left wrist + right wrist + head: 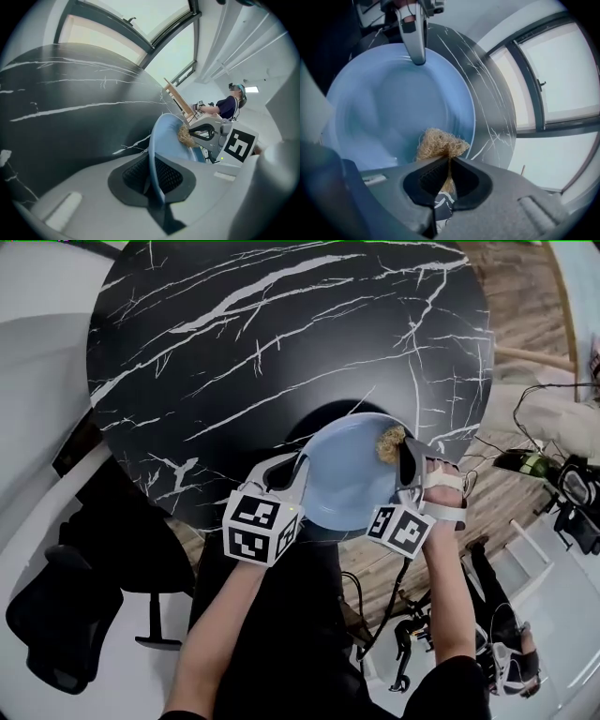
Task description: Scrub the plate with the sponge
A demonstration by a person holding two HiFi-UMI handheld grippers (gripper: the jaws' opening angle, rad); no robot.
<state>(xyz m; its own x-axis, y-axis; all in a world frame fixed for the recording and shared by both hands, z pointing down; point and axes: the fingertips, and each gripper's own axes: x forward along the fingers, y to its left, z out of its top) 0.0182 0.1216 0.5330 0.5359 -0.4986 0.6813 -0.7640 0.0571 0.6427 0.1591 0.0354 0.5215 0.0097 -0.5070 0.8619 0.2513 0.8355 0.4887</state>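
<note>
Nearest to the head camera, two bare forearms (225, 624) are being stretched forward, each with a gripper in its hand. The near left rim of the light blue plate (342, 484) is being pinched by the left gripper (295, 472). In the left gripper view the jaws are being pressed together on this thin rim, and the plate (166, 136) is being seen almost edge-on. The plate is being held tilted over the near edge of the round black marble table (281, 334), and its dark shadow is being cast on the tabletop just behind it. A tan, fibrous sponge (390, 443) is being gripped by the right gripper (409, 463). In the right gripper view the jaws are being closed on the sponge (440, 143), with the fibres standing out past the pads. The sponge is being laid against the inner face of the plate, close to its right rim. Lower down, a black office chair (56, 615) is being shown on the pale floor at the left. Beyond the table, large windows (562, 70) are being seen.
</note>
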